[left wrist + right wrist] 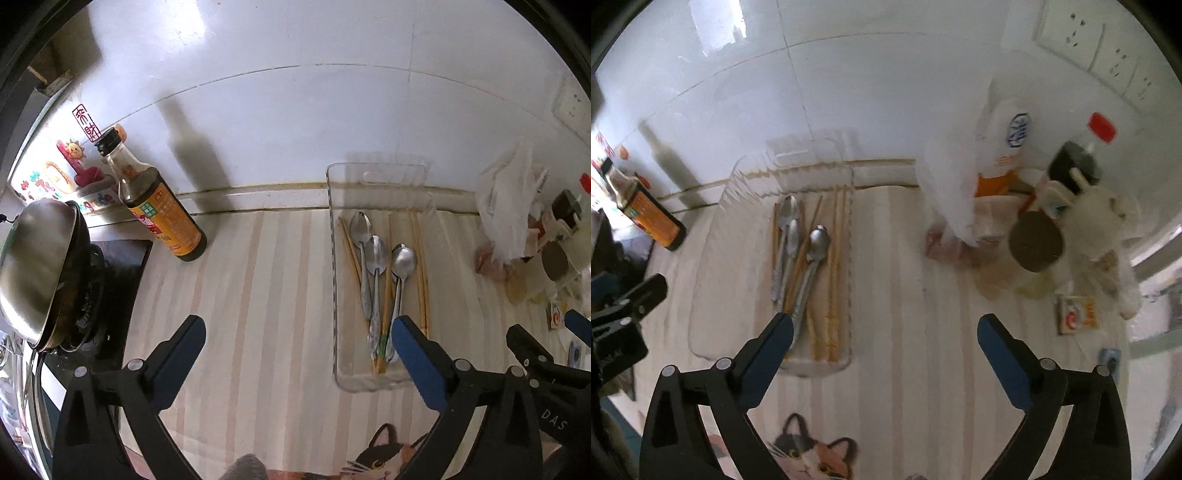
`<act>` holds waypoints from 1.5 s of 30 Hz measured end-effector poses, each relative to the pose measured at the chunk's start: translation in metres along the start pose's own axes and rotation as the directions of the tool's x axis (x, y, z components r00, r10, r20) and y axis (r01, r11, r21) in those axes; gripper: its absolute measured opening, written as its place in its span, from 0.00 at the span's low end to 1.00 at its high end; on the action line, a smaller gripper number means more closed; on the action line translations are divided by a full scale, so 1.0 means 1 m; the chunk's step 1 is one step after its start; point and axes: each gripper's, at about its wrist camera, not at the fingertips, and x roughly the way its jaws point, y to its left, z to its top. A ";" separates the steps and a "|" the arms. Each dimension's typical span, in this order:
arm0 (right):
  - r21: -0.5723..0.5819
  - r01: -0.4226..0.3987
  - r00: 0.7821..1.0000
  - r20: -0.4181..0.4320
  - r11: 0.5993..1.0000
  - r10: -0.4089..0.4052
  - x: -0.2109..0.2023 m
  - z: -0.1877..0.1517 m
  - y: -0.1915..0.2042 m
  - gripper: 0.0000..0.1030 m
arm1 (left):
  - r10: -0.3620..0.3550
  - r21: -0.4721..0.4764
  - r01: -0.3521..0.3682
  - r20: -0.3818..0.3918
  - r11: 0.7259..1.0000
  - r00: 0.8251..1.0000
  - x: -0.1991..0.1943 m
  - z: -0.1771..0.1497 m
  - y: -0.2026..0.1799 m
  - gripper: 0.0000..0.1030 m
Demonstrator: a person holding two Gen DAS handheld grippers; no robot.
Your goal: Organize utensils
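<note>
- Risk first: three stainless-steel spoons (376, 266) and several pale wooden chopsticks (421, 266) lie mixed and crossing inside a clear rectangular plastic tray (334, 280), so lifting one piece would likely drag a neighbour along or flip it out.
- Tray itself looks light and slick; a sideways nudge from a finger could slide it over the cloth, toward the wall it stands near.
- Left gripper (295, 332) hovers with its blue-padded fingers spread wide and holding nothing; its right finger overlaps the tray's near end in view, though contact cannot be judged.
- Right gripper (886, 328) is likewise spread and empty, its left finger over the handle ends of the utensils.
- Both grippers sit close together; they could collide if both reach into the narrow tray.
- A tall dark glass sauce bottle with an orange label (162, 214) stands well left of the tray and could tip if swept.
- Clutter of white plastic bags and jars (1052, 221) crowds the right side.
- Surface: a cream-and-tan striped tablecloth with a cat print (258, 295), soft enough to bunch.
- Room: a kitchen counter against white wall tiles (295, 110), with a steel wok on a black gas stove (40, 266) at left.
</note>
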 end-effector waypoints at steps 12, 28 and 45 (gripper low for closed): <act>0.067 0.108 0.987 0.114 0.992 -0.116 -0.073 -0.044 0.018 1.00 | -0.062 0.036 0.059 0.085 0.998 0.994 -0.059 -0.031 0.028 1.00; 0.079 0.092 0.931 0.348 0.993 -0.114 -0.219 -0.111 0.015 1.00 | -0.065 0.011 0.065 0.281 0.998 0.958 -0.193 -0.092 0.039 1.00; 0.058 0.064 0.919 0.387 0.996 -0.081 -0.257 -0.148 -0.007 1.00 | -0.058 -0.014 0.064 0.276 0.998 0.959 -0.217 -0.132 0.022 1.00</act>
